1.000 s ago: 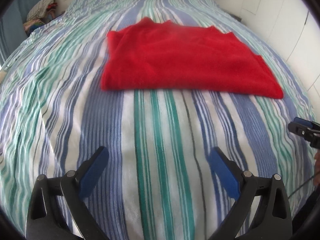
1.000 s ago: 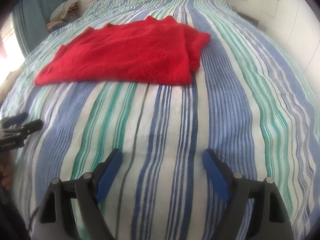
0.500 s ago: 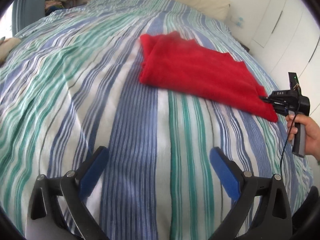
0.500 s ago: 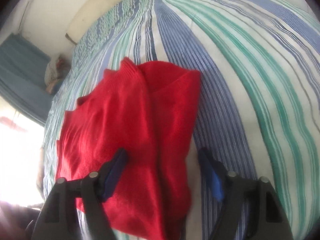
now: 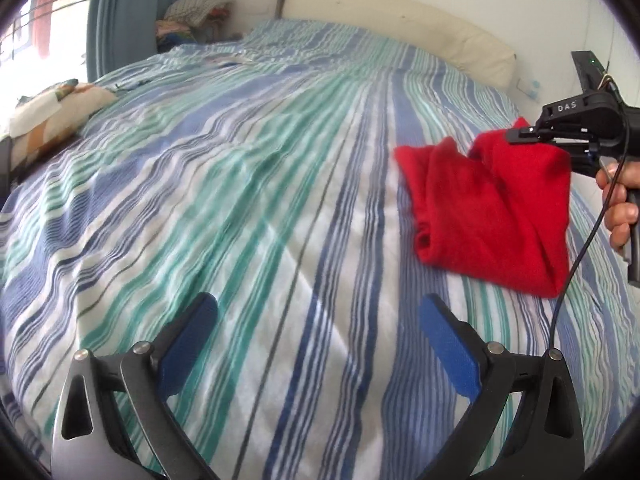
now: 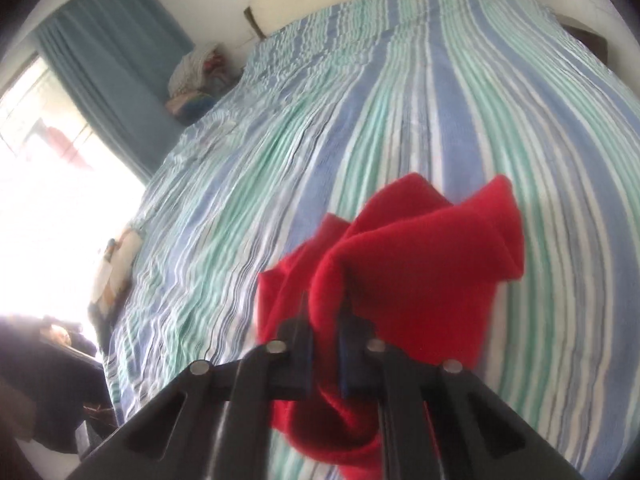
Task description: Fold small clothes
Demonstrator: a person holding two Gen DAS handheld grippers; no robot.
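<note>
The right gripper (image 6: 325,320) pinches a fold of the red garment (image 5: 496,208) between nearly closed jaws, lifting one edge off the striped bedspread (image 5: 248,184) while the rest of the cloth droops onto it. The left gripper (image 5: 316,344) hangs over bare bedding with its blue-padded fingers (image 5: 188,344) spread wide, holding nothing, well apart from the garment at the bed's right side.

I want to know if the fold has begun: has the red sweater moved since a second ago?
Yes. The red sweater lay flat on the striped bedspread; now the right gripper, shut on one edge, has lifted that side off it.
</note>
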